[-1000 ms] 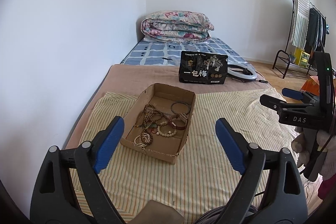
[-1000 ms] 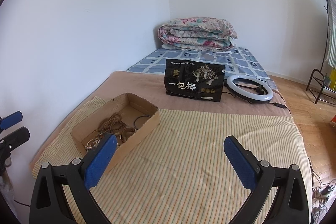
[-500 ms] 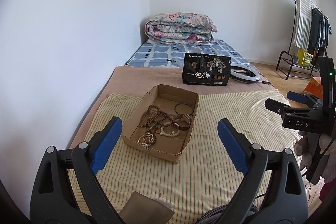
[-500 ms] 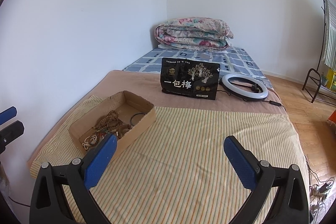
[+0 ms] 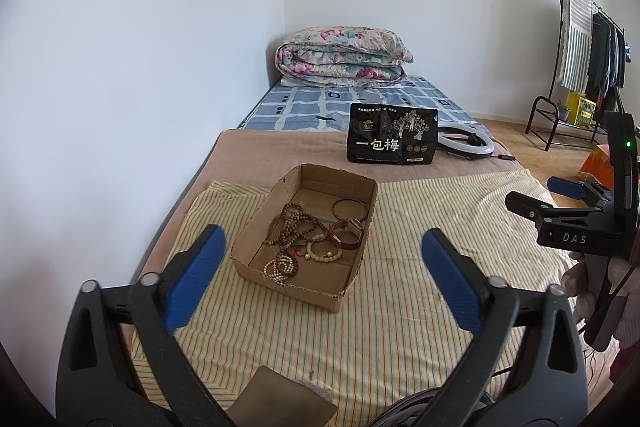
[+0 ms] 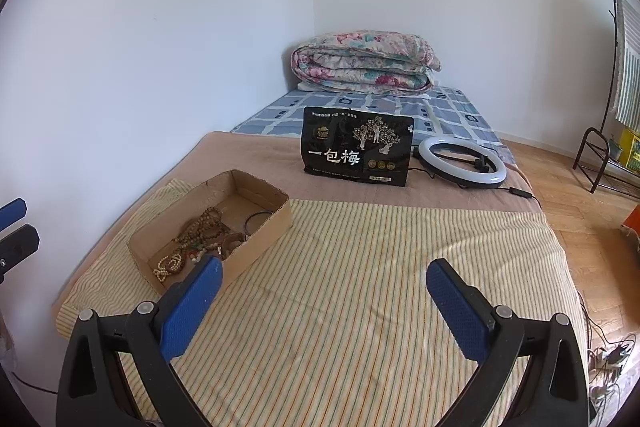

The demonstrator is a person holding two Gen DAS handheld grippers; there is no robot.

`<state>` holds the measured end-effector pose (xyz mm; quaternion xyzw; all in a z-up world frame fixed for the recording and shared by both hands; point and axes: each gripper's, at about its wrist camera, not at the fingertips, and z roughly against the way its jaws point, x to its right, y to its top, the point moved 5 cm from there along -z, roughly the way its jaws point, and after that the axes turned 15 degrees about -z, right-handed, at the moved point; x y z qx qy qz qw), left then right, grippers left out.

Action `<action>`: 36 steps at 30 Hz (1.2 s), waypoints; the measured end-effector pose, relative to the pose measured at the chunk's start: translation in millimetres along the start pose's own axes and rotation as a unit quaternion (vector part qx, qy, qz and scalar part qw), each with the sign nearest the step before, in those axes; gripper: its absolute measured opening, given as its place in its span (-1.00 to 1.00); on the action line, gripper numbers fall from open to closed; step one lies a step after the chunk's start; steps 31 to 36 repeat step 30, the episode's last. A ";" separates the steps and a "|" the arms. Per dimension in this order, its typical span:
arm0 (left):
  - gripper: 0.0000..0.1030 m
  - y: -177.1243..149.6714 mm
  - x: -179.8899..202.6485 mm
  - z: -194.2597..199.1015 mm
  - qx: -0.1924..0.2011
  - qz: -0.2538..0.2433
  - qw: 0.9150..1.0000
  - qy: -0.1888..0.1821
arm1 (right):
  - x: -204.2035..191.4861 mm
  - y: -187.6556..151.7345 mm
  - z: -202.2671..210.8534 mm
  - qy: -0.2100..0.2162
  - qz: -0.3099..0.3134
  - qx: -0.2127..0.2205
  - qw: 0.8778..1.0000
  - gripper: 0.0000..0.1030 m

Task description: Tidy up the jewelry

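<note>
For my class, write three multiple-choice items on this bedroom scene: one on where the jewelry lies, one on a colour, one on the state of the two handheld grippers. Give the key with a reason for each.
1. Where does the jewelry lie?
A. In the cardboard box
B. On the folded quilt
C. Inside the ring light

2. What colour are the gripper pads?
A. Red
B. Blue
C. Green

3. What do the left gripper and right gripper hold?
A. A bracelet each
B. The black bag
C. Nothing

Key: 1 A, beads and bangles lie on the box floor. 2 B, the pads are blue in both views. 3 C, both stand wide apart over the striped cloth, the left one's jaws opening, nothing between.
</note>
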<state>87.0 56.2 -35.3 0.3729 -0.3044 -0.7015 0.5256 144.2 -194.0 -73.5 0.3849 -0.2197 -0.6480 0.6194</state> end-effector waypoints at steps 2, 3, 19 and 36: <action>1.00 0.1 -0.6 1.3 0.001 0.001 1.000 0.003 | 0.4 0.0 0.4 0.000 0.001 0.000 1.000 0.99; 1.00 -0.1 -0.9 1.2 0.001 0.002 1.000 0.002 | 0.6 0.0 0.3 -0.001 0.002 0.000 1.000 0.99; 1.00 -2.4 2.3 1.2 -0.014 -0.005 1.000 0.019 | 7.8 -4.0 3.3 -0.004 -0.003 -0.004 1.000 0.99; 1.00 -5.6 -3.2 2.7 -0.007 0.004 0.999 0.033 | 12.3 -8.7 2.4 -0.009 -0.009 -0.008 1.000 0.99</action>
